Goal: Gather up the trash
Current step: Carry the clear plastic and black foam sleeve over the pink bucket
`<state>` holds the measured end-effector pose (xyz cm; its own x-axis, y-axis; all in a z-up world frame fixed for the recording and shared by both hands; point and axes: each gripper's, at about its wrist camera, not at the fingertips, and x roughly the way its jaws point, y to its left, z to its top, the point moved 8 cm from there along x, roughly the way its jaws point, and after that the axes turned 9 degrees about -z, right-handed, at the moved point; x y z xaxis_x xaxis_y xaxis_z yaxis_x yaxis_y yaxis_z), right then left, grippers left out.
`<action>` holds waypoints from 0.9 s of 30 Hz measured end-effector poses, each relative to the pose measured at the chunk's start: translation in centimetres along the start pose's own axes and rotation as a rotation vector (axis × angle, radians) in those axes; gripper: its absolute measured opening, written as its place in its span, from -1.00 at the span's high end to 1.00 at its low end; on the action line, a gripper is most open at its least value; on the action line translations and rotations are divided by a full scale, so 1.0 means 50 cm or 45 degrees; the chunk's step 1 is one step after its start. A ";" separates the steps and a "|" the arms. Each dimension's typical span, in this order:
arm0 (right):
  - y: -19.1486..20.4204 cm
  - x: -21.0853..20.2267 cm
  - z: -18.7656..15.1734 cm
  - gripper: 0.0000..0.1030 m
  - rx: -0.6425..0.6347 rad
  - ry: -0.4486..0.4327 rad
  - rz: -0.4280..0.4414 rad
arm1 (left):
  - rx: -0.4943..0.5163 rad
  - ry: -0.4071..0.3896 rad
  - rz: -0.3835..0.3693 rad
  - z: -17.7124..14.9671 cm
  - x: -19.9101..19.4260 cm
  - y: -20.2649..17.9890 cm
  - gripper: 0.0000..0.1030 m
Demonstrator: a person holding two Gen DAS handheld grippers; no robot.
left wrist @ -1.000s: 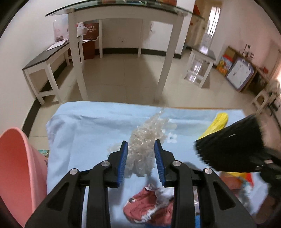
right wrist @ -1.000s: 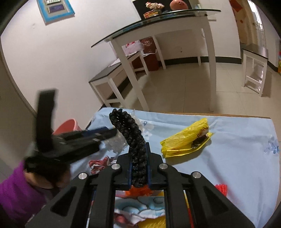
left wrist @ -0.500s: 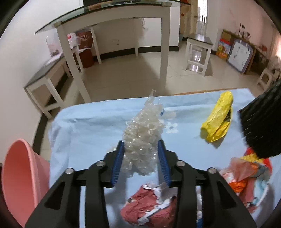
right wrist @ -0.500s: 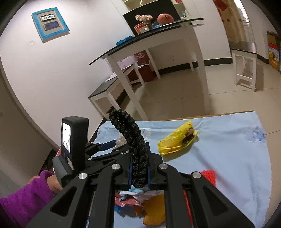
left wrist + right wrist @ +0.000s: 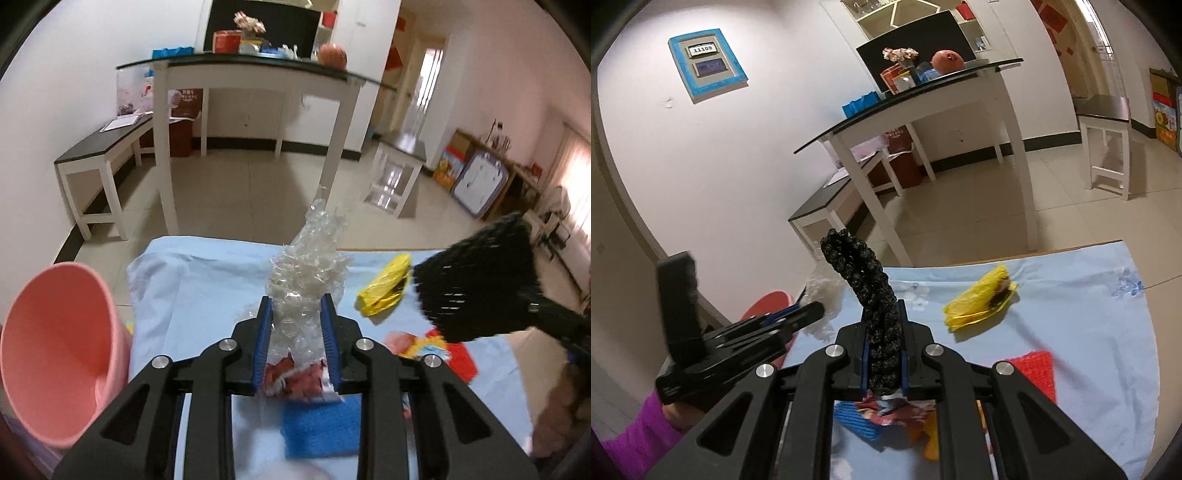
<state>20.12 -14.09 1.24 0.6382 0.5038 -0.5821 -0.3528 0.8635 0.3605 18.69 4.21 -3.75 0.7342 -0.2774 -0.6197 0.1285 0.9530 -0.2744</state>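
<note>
The left claw grips a crumpled wad of clear plastic wrap standing upright at frame centre; the pink bin waits at lower left, nearer this hand; the right claw pinches a black knitted strip.

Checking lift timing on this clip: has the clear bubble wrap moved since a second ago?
Yes. The bubble wrap, pinched in the left tongs, has risen off the blue cloth; its top now overlaps the floor beyond.
</note>
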 end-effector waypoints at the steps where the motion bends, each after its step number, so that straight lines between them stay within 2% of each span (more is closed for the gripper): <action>1: 0.010 -0.002 -0.001 0.80 -0.003 0.001 0.011 | -0.003 -0.014 0.001 -0.001 -0.015 -0.001 0.49; 7: 0.081 0.001 0.003 0.80 -0.012 0.016 0.102 | -0.019 -0.130 0.110 0.001 -0.128 0.030 0.49; 14: 0.204 0.030 0.014 0.80 -0.036 0.073 0.226 | -0.121 -0.237 0.230 -0.004 -0.245 0.129 0.49; 19: 0.329 0.067 0.023 0.80 -0.099 0.103 0.333 | -0.217 -0.275 0.337 -0.025 -0.310 0.225 0.49; 27: 0.497 0.163 -0.004 0.79 -0.162 0.159 0.417 | -0.321 -0.268 0.385 -0.075 -0.336 0.318 0.49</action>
<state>16.41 11.50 5.30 0.3918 0.7464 -0.5380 -0.6118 0.6480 0.4536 5.88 23.59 -0.48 0.8368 0.0648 -0.5436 -0.2603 0.9207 -0.2909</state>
